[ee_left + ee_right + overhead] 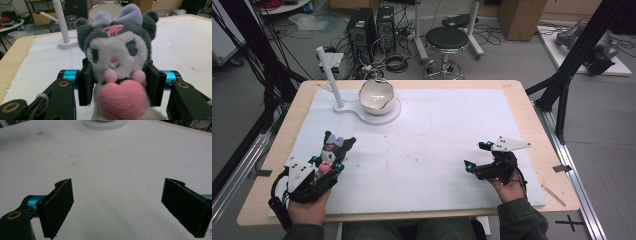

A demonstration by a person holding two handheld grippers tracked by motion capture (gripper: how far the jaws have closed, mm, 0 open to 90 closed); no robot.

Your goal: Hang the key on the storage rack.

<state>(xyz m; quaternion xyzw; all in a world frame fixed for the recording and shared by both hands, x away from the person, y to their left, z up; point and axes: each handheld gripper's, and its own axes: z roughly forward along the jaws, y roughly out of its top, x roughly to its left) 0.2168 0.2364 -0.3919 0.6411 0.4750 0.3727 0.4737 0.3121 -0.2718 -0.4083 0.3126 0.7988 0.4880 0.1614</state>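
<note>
- Nearest the person, two hands reach in over the front edge of the counter [522,100], each holding a black gripper.
- The left gripper [328,165] sits at the front left of the white foam sheet [432,150] that covers the counter. Its jaws are pinching a plush toy [333,150] from both sides.
- In the left gripper view, the plush toy [117,62] faces the camera: dark grey hood with pointed ears, a lilac bow, a white face, and a pink heart [122,98] held at its front. The black pads press into its sides just above the heart.
- The right gripper [476,156] rests at the front right of the sheet, well apart from the left one, with a grey three-cornered plate on top. Its jaws are spread wide with only bare foam between them, as the right gripper view [117,207] shows.
- Farther back, left of centre, a white cracked-eggshell-shaped bowl [376,94] sits on a round white base [379,116].
- Just beside it to the left, a white post [330,77] rises at a tilt from the same base.
- Beyond the counter, on the floor, stand a black round stool [447,40] and two black computer towers [372,27] among loose cables.
</note>
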